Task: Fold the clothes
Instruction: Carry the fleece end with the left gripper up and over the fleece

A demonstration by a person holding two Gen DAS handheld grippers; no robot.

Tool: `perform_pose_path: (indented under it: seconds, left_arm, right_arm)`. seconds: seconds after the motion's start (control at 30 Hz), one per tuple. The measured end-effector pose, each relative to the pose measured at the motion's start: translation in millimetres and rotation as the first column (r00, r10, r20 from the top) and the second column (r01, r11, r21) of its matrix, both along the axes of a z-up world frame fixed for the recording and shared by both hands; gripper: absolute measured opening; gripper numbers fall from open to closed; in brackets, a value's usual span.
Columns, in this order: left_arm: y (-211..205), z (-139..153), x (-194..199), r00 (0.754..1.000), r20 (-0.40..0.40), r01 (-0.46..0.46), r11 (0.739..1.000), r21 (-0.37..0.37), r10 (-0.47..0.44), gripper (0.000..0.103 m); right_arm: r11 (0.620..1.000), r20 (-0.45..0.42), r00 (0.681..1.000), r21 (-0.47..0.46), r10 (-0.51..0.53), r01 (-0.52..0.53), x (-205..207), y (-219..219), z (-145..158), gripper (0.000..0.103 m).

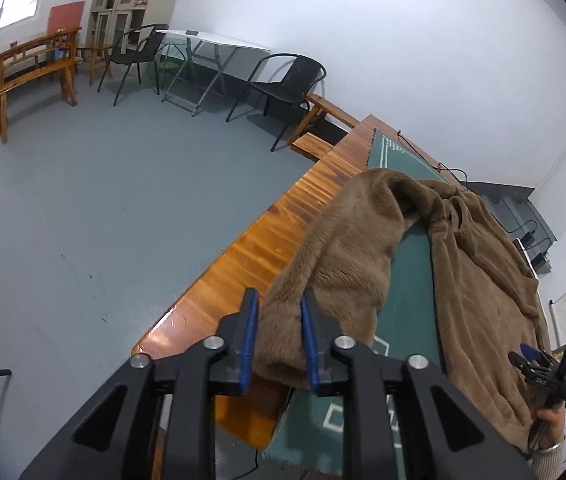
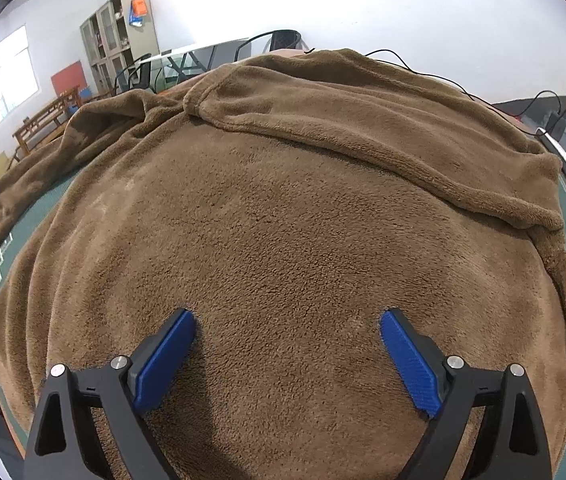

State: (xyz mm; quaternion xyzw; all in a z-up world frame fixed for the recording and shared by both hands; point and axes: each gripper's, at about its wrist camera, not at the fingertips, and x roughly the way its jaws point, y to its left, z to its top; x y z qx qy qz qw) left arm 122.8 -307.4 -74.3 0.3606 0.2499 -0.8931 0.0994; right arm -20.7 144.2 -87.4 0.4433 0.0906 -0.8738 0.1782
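The left gripper (image 1: 280,336) is pinching the cuff end of a sleeve of the brown fleece garment (image 1: 479,280), its blue pads (image 1: 247,344) sitting narrow with the plush fabric bunched between them. That sleeve is lying out toward the table's near left corner, its end resting right over the edge of the green mat (image 1: 407,308) where the bare wood of the wooden table (image 1: 259,248) begins. The rest of the garment is spreading across the mat toward the table's right side, with a strip of green showing between sleeve and body.

Over on the right wrist view, the right gripper (image 2: 287,322) is hovering low over the garment's broad body, jaws spread wide, nothing between the blue pads (image 2: 411,364); whether the tips are touching the pile, I cannot tell. A thick rolled fold of fleece is running across the far part of the garment. In the left view that gripper is showing at the mat's right edge, a hand (image 1: 549,426) wrapping its handle.
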Motion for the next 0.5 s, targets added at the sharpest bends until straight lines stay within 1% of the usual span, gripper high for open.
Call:
perform_pose_path:
  seconds: [0.03,0.07,0.13,0.2,0.3,0.4,0.5]
  left_arm:
    - [0,0,2,1.0,-0.004,0.004,1.0,0.013,-0.004,0.049]
    - [0,-1,4,1.0,-0.008,0.006,1.0,0.028,-0.005,0.06]
    - [-4,-3,9,1.0,-0.016,0.002,0.998,0.069,-0.001,0.064]
    - [-7,-6,14,1.0,-0.022,-0.002,0.994,0.113,0.004,0.065]
    - [-11,-15,17,1.0,-0.027,-0.007,0.979,0.203,0.013,0.066]
    - [-14,-24,20,0.999,-0.032,-0.011,0.957,0.291,0.022,0.066]
    - [-18,-32,23,0.999,-0.035,-0.015,0.926,0.377,0.031,0.066]
  right_arm:
    - [1.0,0.001,1.0,0.002,0.001,-0.001,0,0,0,0.099]
    - [1.0,0.002,1.0,0.003,0.002,-0.002,0,-1,0,0.1]
    - [1.0,0.003,1.0,0.001,0.002,-0.002,0,0,0,0.101]
    - [1.0,0.003,1.0,0.0,0.002,-0.002,1,0,0,0.101]
    - [1.0,0.003,1.0,0.001,0.002,-0.002,1,1,0,0.101]
    - [1.0,0.004,1.0,0.0,0.002,-0.002,1,0,0,0.101]
    - [1.0,0.004,1.0,-0.002,0.002,-0.002,1,0,0,0.101]
